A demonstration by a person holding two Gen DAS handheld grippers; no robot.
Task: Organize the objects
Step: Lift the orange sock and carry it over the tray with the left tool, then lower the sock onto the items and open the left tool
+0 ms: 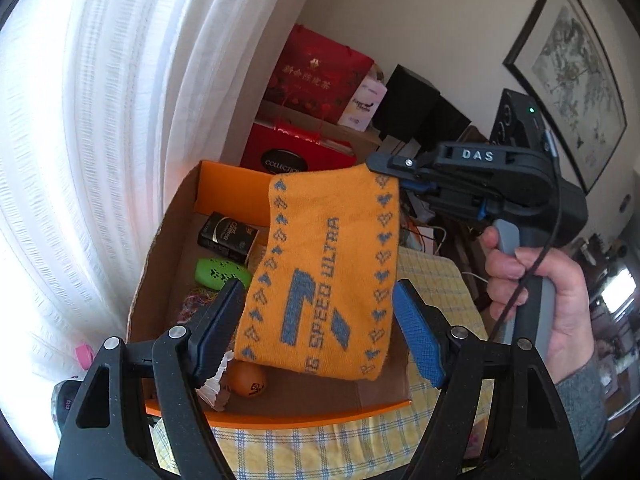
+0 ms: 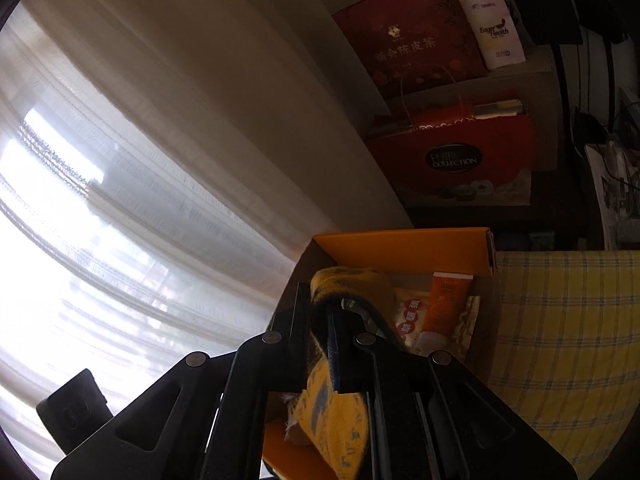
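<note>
An orange knitted sock (image 1: 324, 272) with blue "SPEED ULTRA" lettering hangs over an orange-edged cardboard box (image 1: 168, 248). My right gripper (image 1: 384, 170) is shut on the sock's top edge and holds it up; in the right wrist view the sock (image 2: 336, 416) is pinched between the fingers, gripper (image 2: 320, 312). My left gripper (image 1: 320, 312) is open, its fingers on either side of the hanging sock's lower half, not touching it. In the box lie a black carton (image 1: 228, 236), a green case (image 1: 220, 274), an orange ball (image 1: 248, 378) and an orange tube (image 2: 444, 304).
The box stands on a yellow checked cloth (image 1: 440, 280) (image 2: 560, 340). White curtains (image 1: 100, 140) hang at the left. Red gift bags (image 1: 316, 76) and a red box (image 1: 292, 152) are stacked behind. A framed picture (image 1: 576, 88) hangs on the right wall.
</note>
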